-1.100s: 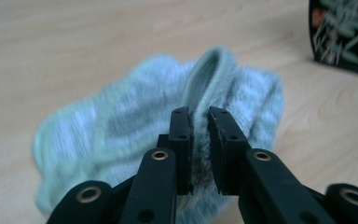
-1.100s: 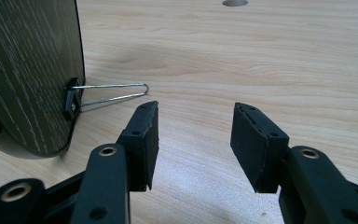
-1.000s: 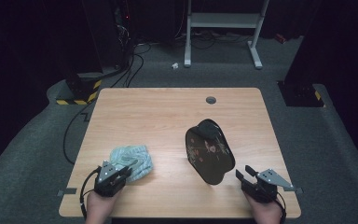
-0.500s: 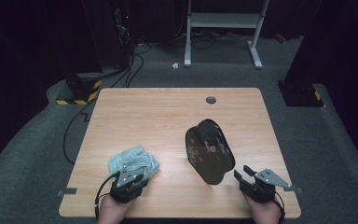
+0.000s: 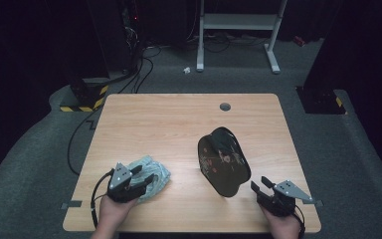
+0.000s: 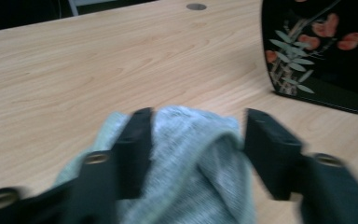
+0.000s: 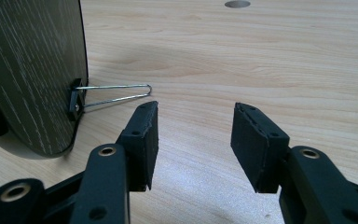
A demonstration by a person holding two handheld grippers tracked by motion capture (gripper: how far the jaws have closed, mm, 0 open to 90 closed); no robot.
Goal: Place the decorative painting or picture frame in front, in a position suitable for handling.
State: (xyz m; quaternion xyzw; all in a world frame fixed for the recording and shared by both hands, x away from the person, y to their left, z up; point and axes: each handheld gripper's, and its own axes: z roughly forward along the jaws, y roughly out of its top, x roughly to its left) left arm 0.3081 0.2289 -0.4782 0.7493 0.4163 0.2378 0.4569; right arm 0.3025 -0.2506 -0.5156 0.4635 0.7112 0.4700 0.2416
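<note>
On the table (image 5: 179,124), left gripper (image 6: 196,135) spread around grey cloth (image 6: 191,158), right gripper (image 7: 193,135) spread, empty, beside black plate (image 7: 28,70)

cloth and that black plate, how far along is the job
Early stage. Done: the left tongs have reached the grey-green cloth, jaws open around a bunched fold. In hand: closing on it; no firm grip is visible. Left: the black floral plate stands propped on its wire stand, untouched, and the right tongs wait open beside it, probably for wiping.
</note>
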